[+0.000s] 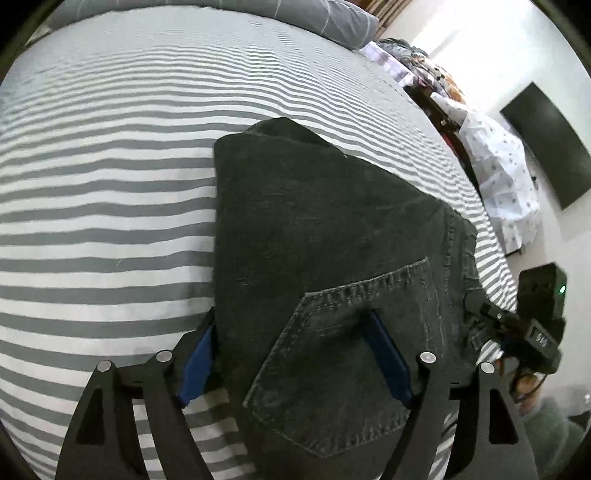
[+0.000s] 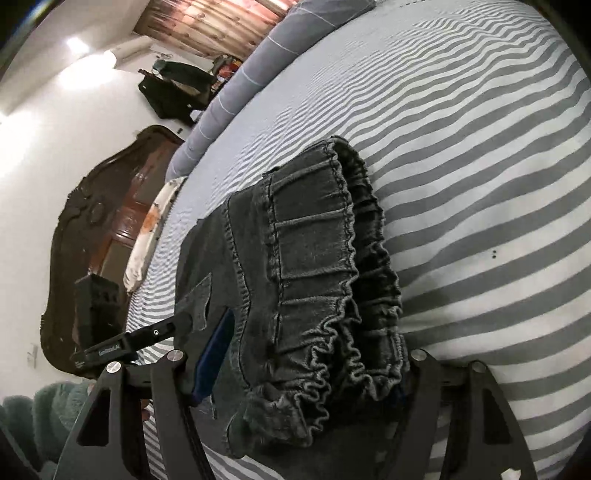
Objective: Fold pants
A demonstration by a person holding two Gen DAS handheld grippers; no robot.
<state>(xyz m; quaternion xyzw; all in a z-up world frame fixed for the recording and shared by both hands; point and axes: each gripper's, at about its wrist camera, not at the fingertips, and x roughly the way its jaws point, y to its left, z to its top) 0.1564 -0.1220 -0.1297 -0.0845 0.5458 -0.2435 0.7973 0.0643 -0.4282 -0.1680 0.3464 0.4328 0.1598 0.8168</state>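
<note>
Dark grey denim pants (image 1: 332, 240) lie folded on the striped bed, back pocket (image 1: 343, 354) up. My left gripper (image 1: 295, 354) is open, its blue pads (image 1: 195, 369) wide apart; the left pad lies off the fabric edge, the right pad rests on the pocket. In the right wrist view the elastic waistband (image 2: 332, 277) of the pants bunches between my right gripper's (image 2: 306, 369) fingers. That gripper is open, its left blue pad (image 2: 214, 358) beside the fabric, its right pad mostly hidden under the ruffled band. The right gripper also shows in the left wrist view (image 1: 528, 332).
The grey-and-white striped sheet (image 1: 110, 221) covers the bed. A grey pillow (image 1: 314, 18) lies at the far end. Clothes heap (image 1: 498, 177) beside the bed's right edge. A dark wooden headboard (image 2: 103, 221) and a white cushion (image 2: 151, 240) stand left in the right wrist view.
</note>
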